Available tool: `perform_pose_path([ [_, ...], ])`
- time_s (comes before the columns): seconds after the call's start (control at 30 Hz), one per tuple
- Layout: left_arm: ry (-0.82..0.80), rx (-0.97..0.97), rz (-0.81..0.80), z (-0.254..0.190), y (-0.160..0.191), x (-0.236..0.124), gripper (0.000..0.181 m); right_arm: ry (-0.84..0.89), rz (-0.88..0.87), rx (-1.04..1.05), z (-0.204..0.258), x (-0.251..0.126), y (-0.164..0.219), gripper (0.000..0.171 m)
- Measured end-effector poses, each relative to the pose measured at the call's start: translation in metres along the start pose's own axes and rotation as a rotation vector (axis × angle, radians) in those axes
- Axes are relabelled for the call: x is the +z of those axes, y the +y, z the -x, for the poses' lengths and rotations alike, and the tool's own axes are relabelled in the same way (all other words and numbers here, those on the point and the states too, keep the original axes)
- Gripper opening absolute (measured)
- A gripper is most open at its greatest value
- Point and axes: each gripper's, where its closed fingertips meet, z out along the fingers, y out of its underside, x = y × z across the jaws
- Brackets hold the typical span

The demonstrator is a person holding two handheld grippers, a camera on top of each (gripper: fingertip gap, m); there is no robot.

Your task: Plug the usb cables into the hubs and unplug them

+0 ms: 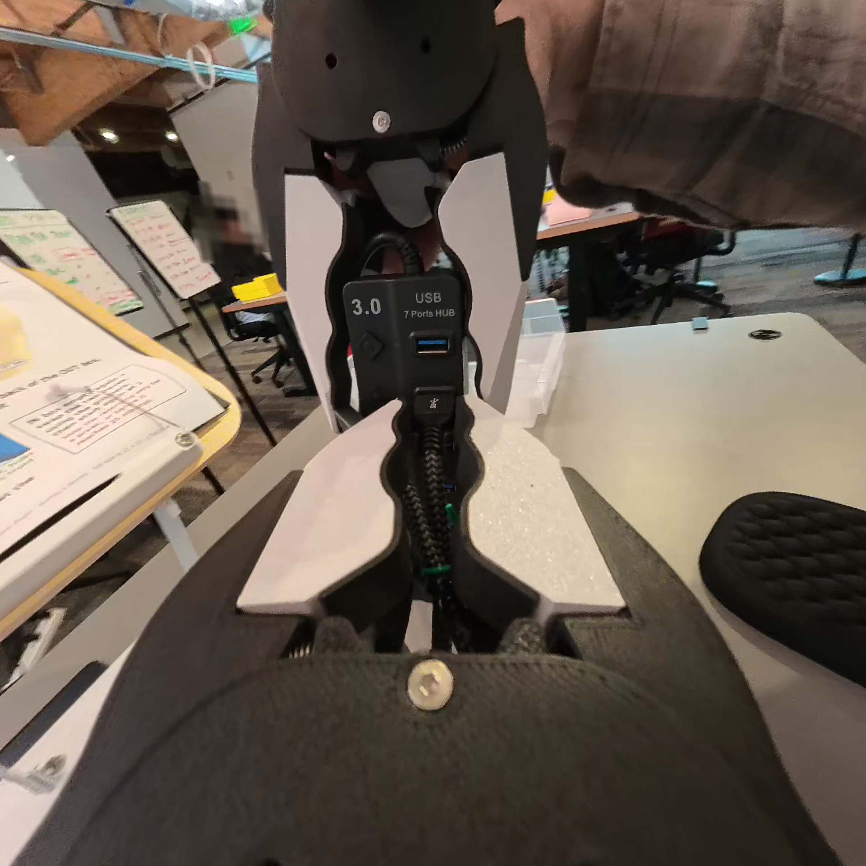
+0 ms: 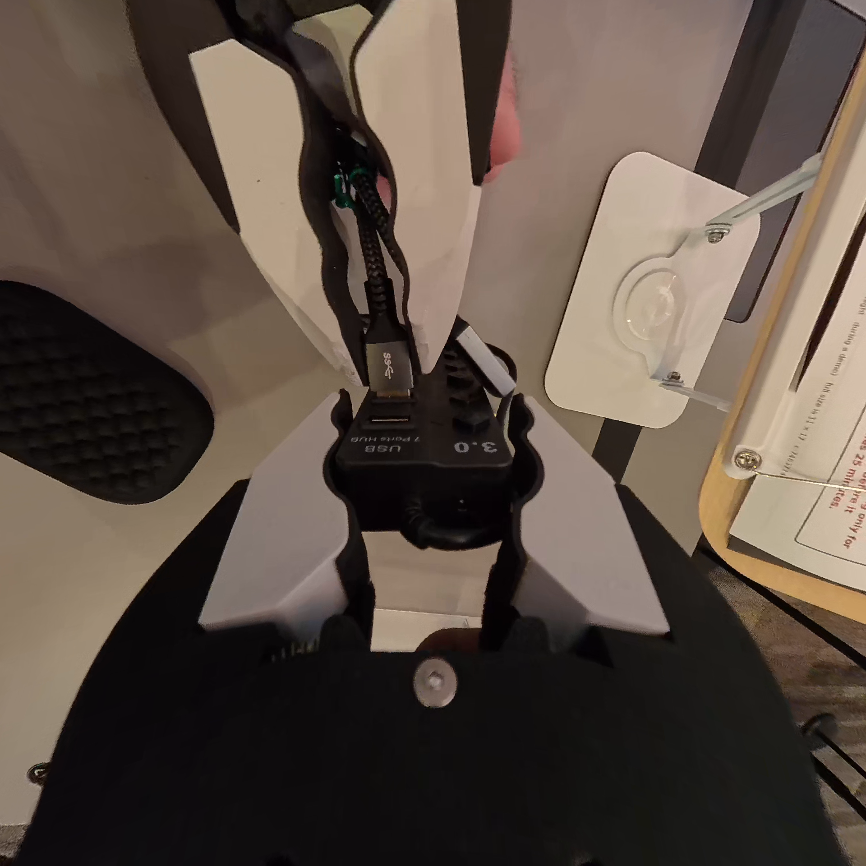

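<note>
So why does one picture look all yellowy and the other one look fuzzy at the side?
In the right wrist view the light is dim and warm, so the white table looks beige, though the plug stays sharp. In the left wrist view the light is brighter and cooler; the hub is crisp, but the paper sign at the edge is smeared and stretched.

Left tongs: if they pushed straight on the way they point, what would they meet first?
The black hub, most likely. The left tongs hold the braided cable, whose plug already sits at the hub, gripped by the right tongs.
</note>
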Motion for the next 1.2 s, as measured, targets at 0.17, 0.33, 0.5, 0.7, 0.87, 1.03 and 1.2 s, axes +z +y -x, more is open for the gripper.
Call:
perform_pose_path([
  [0.17,-0.054,-0.005,0.051,0.0,-0.001,0.002,0.017,-0.004,0.01,0.003,0.0,-0.002,0.003,0.066],
  [0.33,0.035,0.025,0.044,-0.007,-0.005,-0.003,0.017,-0.048,-0.024,-0.005,0.01,-0.003,-0.002,0.066],
  [0.5,0.215,0.013,0.049,-0.019,-0.001,-0.013,0.017,-0.088,0.004,-0.031,0.022,0.005,-0.005,0.066],
  [0.7,0.12,0.051,0.178,-0.01,0.009,-0.008,0.017,-0.048,0.086,-0.041,0.012,0.008,0.002,0.066],
  [0.87,0.012,0.092,0.254,-0.001,0.009,-0.008,0.017,-0.013,0.068,-0.02,0.002,0.007,0.002,0.066],
  [1.03,-0.052,0.101,0.279,0.0,0.007,-0.006,0.017,-0.015,0.045,-0.01,0.003,0.004,0.003,0.065],
  [1.2,0.134,0.16,0.229,-0.015,0.003,-0.015,0.016,-0.084,0.035,-0.041,0.02,0.006,-0.004,0.066],
])
